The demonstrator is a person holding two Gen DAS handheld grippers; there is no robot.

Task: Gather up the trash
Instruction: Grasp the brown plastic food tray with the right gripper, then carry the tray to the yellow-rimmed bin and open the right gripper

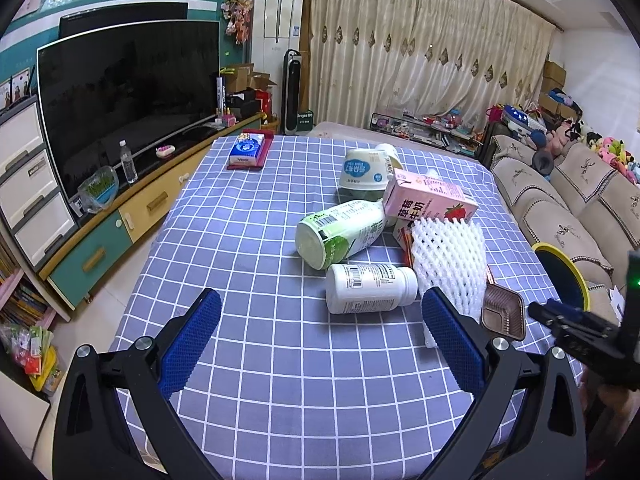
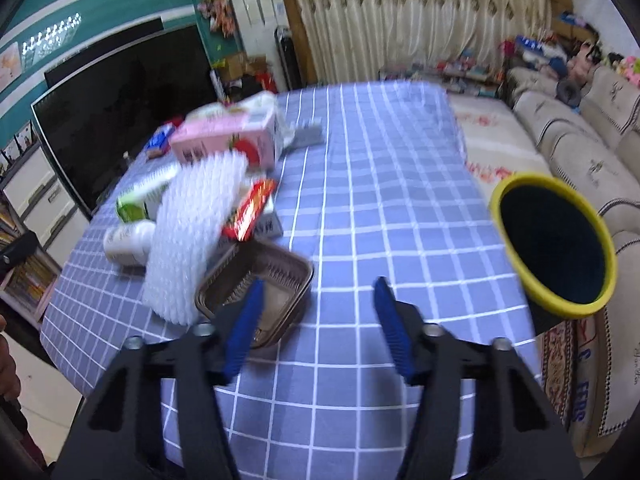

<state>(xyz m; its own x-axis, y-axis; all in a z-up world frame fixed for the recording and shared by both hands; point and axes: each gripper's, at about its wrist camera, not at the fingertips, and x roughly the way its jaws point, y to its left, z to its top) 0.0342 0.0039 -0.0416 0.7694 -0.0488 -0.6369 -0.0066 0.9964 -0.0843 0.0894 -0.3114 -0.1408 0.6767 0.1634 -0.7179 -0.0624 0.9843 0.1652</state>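
My left gripper (image 1: 320, 320) fills the bottom of its frame, jaws spread wide with nothing between them, hovering over the checked tablecloth (image 1: 280, 400). My right gripper (image 2: 320, 320) is also agape and empty; its view is smeared, so detail there is poor.

Nearest, at lower centre of the right view, the brown plastic tray (image 2: 256, 292) lies just behind my left-hand pad. Beside it the white foam net (image 1: 448, 256) leans on the heap. If I go for the tray, a pad could snag the net, and the light tray may skid on the cloth instead of seating between the jaws.

Centre of the left view: a white pill bottle (image 1: 368, 288) on its side, touching the net. Behind it a green-labelled bottle (image 1: 340, 236), also toppled; both round bodies could roll off if nudged. Farther up, a pink strawberry milk carton (image 1: 428, 200) rests on the heap, with a white cup (image 1: 362, 172) behind.

The yellow-rimmed bin (image 2: 556, 248) stands off the table's edge at right of the frame; a careless release could miss its mouth.
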